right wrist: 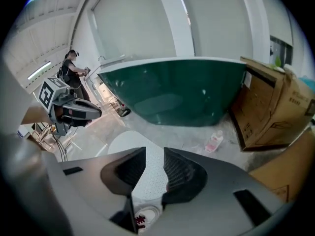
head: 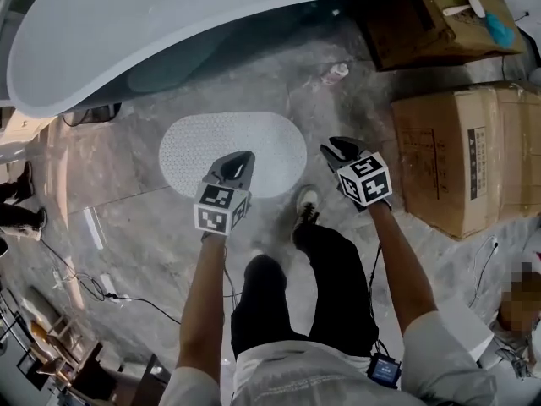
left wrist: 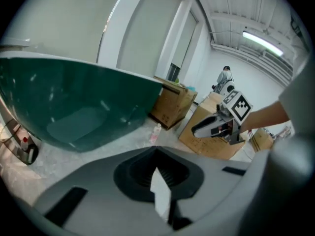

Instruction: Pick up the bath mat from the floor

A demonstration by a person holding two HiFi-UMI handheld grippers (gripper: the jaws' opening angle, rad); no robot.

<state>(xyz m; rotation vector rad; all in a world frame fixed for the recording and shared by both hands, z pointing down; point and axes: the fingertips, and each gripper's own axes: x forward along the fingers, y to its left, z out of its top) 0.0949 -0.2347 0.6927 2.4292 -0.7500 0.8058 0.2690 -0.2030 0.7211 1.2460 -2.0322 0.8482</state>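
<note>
The bath mat is a white dotted oval lying flat on the grey floor in front of the bathtub. In the head view my left gripper hangs above the mat's near edge, its jaws together with nothing in them. The left gripper view shows the same closed tips. My right gripper is held in the air just past the mat's right end. Its jaws stand apart, and the mat shows through the gap far below them. Neither gripper touches the mat.
A large bathtub fills the far side. Cardboard boxes stand at the right and far right. A small bottle lies on the floor beyond the mat. The person's shoe rests by the mat's near edge. Cables run along the left.
</note>
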